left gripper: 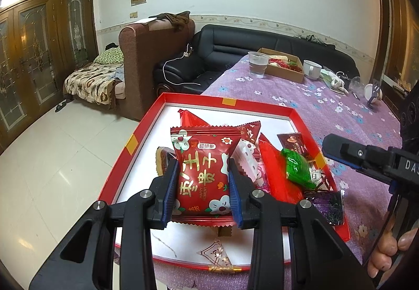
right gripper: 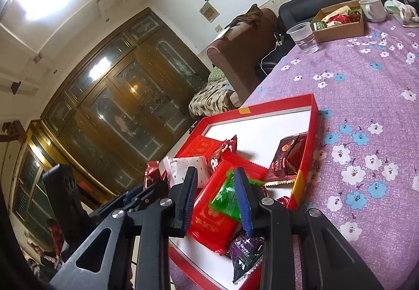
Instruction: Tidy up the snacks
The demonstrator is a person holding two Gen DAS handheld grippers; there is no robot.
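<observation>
My left gripper (left gripper: 202,167) is shut on a red flower-printed snack packet (left gripper: 204,174), held upright just above a red-rimmed white tray (left gripper: 262,104). In the tray lie a white-pink packet (left gripper: 248,159), a flat red packet (left gripper: 277,172), a green packet (left gripper: 298,167), a brown chocolate packet (left gripper: 292,143) and a purple packet (left gripper: 327,206). My right gripper (right gripper: 216,174) hovers over the tray's near right side with its jaws a little apart. The green packet (right gripper: 227,198) lies ahead of them on the flat red packet (right gripper: 212,222); the pads do not press it.
On the purple floral tablecloth (right gripper: 366,96), far back, stand a cardboard box of snacks (left gripper: 285,72), a clear plastic cup (left gripper: 258,65) and a white mug (left gripper: 311,68). The tray overhangs the table's left edge above the tiled floor. A hand (left gripper: 387,250) grips the right tool.
</observation>
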